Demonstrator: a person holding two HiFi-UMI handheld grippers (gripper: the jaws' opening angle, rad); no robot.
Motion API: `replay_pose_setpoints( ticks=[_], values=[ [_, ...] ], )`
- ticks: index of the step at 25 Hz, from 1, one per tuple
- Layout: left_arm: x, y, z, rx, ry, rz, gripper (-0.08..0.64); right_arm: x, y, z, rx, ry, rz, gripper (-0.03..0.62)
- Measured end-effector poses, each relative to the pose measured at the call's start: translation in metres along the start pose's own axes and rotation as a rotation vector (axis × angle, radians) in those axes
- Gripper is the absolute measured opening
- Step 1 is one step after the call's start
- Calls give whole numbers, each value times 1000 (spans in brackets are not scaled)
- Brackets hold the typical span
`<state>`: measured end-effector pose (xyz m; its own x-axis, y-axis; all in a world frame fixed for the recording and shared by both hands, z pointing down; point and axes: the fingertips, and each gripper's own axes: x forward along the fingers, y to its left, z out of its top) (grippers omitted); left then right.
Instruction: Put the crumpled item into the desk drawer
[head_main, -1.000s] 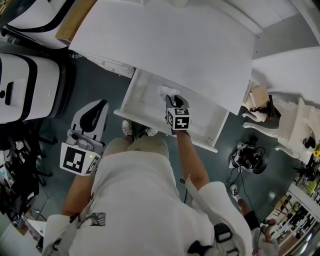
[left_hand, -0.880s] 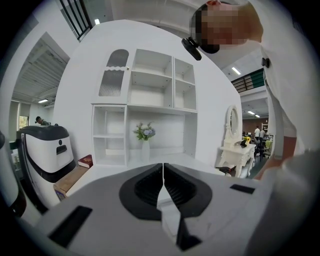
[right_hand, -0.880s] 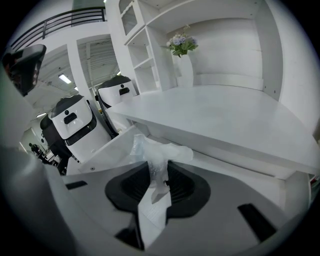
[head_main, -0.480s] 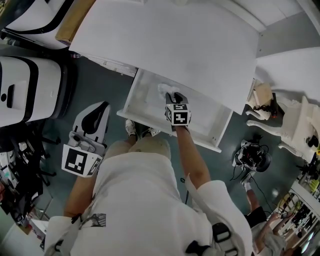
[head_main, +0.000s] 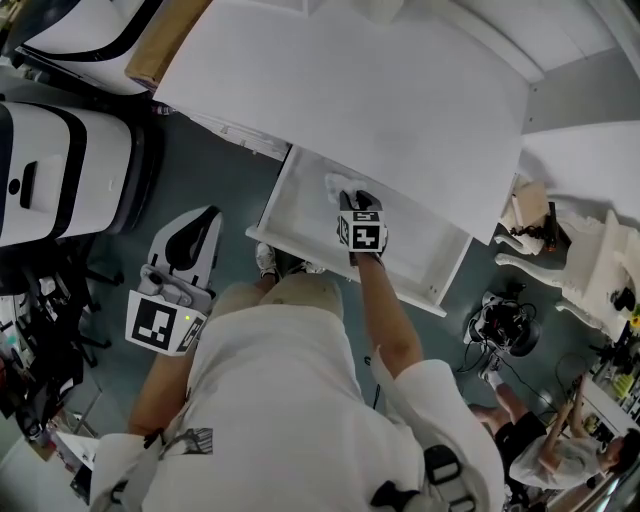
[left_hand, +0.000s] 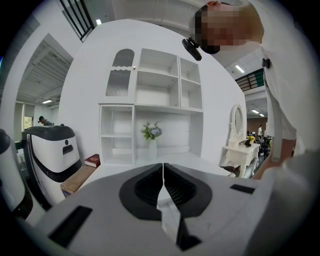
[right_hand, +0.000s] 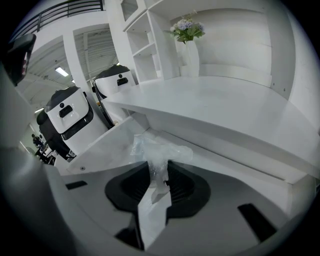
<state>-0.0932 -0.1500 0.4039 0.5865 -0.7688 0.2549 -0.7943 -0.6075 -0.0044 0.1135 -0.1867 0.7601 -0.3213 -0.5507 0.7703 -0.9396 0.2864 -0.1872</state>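
The crumpled item (right_hand: 159, 152) is a wad of clear, whitish plastic wrap. My right gripper (right_hand: 159, 172) is shut on it, and the wad bulges out above the fingertips. In the head view this right gripper (head_main: 350, 196) holds the crumpled item (head_main: 336, 184) inside the open white drawer (head_main: 300, 215), close under the desk top (head_main: 380, 90). The drawer's floor (right_hand: 112, 145) lies just beyond the wad. My left gripper (head_main: 203, 214) hangs beside the person's left leg, away from the desk. Its jaws are shut with nothing between them (left_hand: 162, 176).
Two white-and-black machines (head_main: 60, 170) stand left of the desk. A brown box (head_main: 165, 40) lies on the desk's left end, and a vase of flowers (left_hand: 151, 135) stands by the shelves. A white vanity (head_main: 590, 260), floor clutter (head_main: 505, 320) and another person (head_main: 560, 455) are at the right.
My right gripper has sunk a little deeper into the drawer with the crumpled item still in it. The left gripper has hardly shifted.
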Motion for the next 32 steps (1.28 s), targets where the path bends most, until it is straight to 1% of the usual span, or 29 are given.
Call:
replay_pose_setpoints(
  ticks=[4, 9, 11, 13, 17, 23, 28, 32],
  values=[
    [-1, 8, 1, -7, 1, 12, 20, 9, 4, -1, -17, 31, -3, 98],
    [-4, 17, -2, -17, 9, 27, 20, 21, 10, -13, -95, 79, -10, 100],
    [-6, 21, -4, -20, 12, 33, 20, 25, 11, -18, -97, 96, -12, 100],
    [-7, 24, -6, -24, 18, 39, 20, 27, 11, -20, -99, 99, -15, 100],
    [-10, 28, -11, -31, 22, 49, 20, 30, 11, -21, -132, 106, -19, 100],
    [-11, 36, -12, -41, 20, 56, 20, 36, 12, -22, -194, 162, -45, 118],
    [-12, 40, -12, -45, 17, 58, 20, 38, 11, -23, -179, 191, -47, 128],
    [-14, 45, -10, -46, 9, 50, 20, 39, 10, -24, -165, 214, -91, 131]
  ],
)
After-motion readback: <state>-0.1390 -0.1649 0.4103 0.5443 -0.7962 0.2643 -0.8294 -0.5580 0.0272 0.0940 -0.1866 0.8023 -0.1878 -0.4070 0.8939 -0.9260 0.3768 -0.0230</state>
